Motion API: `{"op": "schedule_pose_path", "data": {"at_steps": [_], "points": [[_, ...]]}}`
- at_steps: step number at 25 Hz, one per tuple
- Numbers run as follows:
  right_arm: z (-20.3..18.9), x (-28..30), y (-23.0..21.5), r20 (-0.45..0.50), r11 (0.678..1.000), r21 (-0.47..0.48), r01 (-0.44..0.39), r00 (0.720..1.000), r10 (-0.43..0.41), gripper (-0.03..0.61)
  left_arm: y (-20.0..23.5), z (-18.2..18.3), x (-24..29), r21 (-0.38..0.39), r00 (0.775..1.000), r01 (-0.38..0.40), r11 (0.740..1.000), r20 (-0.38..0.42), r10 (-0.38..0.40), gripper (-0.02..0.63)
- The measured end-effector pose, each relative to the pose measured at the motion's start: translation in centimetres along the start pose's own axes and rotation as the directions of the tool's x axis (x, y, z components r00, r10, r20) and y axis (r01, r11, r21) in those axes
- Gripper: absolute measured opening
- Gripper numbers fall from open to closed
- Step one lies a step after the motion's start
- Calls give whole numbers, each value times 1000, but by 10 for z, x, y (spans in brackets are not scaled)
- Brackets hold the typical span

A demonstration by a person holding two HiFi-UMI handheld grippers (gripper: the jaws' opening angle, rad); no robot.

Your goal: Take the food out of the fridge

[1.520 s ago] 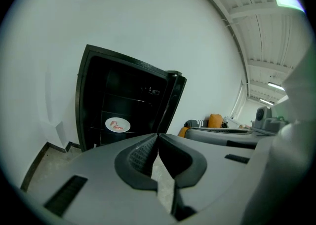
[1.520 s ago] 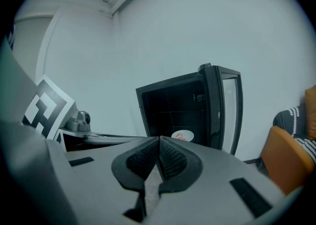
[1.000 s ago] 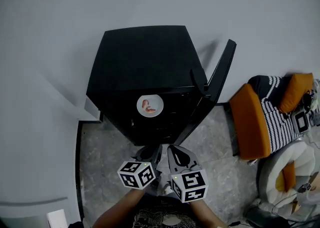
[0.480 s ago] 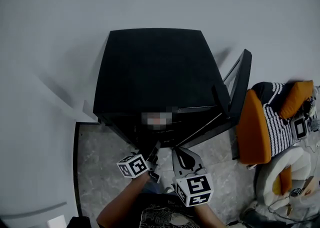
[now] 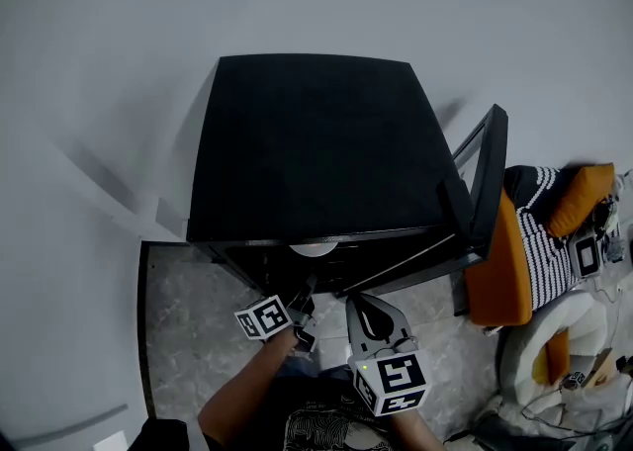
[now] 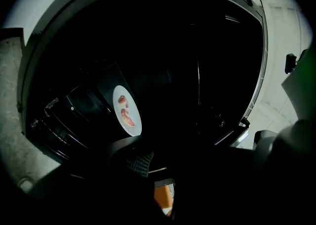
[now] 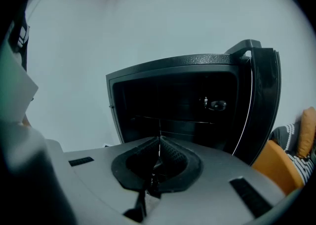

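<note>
The black fridge (image 5: pixel 307 142) stands against the wall with its door (image 5: pixel 485 182) swung open to the right. Only the edge of a white plate (image 5: pixel 315 249) shows under the fridge's top front edge. In the left gripper view the plate (image 6: pixel 117 92) sits on a dark shelf and carries pinkish food (image 6: pixel 127 117). My left gripper (image 5: pixel 305 299) hovers just in front of the opening, below the plate; its jaws are too dark to read. My right gripper (image 5: pixel 354 303) is beside it, its pads (image 7: pixel 170 152) pressed together with nothing between them.
An orange cushion (image 5: pixel 499 261) and a striped seat (image 5: pixel 544 231) stand close to the right of the open door. A speckled stone floor (image 5: pixel 188 311) lies in front of the fridge. Dark shelves (image 7: pixel 173 120) fill the fridge interior. A pale wall runs behind.
The view has shifted over the fridge, so the plate is now mostly hidden under its top edge. The door stands wider. Both grippers sit closer to the opening.
</note>
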State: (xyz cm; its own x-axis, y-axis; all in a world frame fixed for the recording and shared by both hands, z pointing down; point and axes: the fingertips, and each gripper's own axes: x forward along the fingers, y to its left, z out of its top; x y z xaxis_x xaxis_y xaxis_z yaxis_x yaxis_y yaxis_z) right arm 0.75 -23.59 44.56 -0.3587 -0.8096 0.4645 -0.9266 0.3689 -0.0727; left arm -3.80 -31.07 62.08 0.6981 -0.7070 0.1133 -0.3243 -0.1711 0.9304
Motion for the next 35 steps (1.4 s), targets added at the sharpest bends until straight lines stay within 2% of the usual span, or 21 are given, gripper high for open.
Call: {"op": "schedule_pose_path", "data": {"at_steps": [2, 6, 17, 21, 25, 28, 32, 35], "points": [[2, 2, -1, 0, 1000, -5, 5, 1000, -5, 23, 8, 1, 4, -15, 1000, -3, 1000, -2, 3, 25], [4, 4, -3, 0, 1000, -18, 14, 1000, -14, 23, 21, 0, 12, -51, 1000, -10, 999, -6, 9, 75], [-3, 14, -12, -22, 999, -16, 32, 999, -33, 23, 56, 7, 32, -126, 999, -49, 991, 4, 50, 103], [-6, 19, -18, -29, 999, -16, 40, 999, -40, 23, 63, 11, 42, -165, 998, -56, 985, 21, 60, 103], [-13, 20, -21, -48, 999, -10, 47, 998, -47, 23, 69, 10, 47, -161, 996, -84, 983, 5, 86, 101], [-12, 23, -24, -51, 999, -7, 50, 997, -50, 23, 69, 15, 51, -186, 996, -82, 979, 13, 86, 98], [-12, 26, -25, -50, 999, -6, 46, 998, -46, 23, 72, 17, 52, -223, 993, -105, 969, 20, 113, 51], [-12, 27, -24, -51, 999, -1, 46, 998, -46, 23, 72, 17, 50, -259, 991, -117, 959, 26, 128, 41]]}}
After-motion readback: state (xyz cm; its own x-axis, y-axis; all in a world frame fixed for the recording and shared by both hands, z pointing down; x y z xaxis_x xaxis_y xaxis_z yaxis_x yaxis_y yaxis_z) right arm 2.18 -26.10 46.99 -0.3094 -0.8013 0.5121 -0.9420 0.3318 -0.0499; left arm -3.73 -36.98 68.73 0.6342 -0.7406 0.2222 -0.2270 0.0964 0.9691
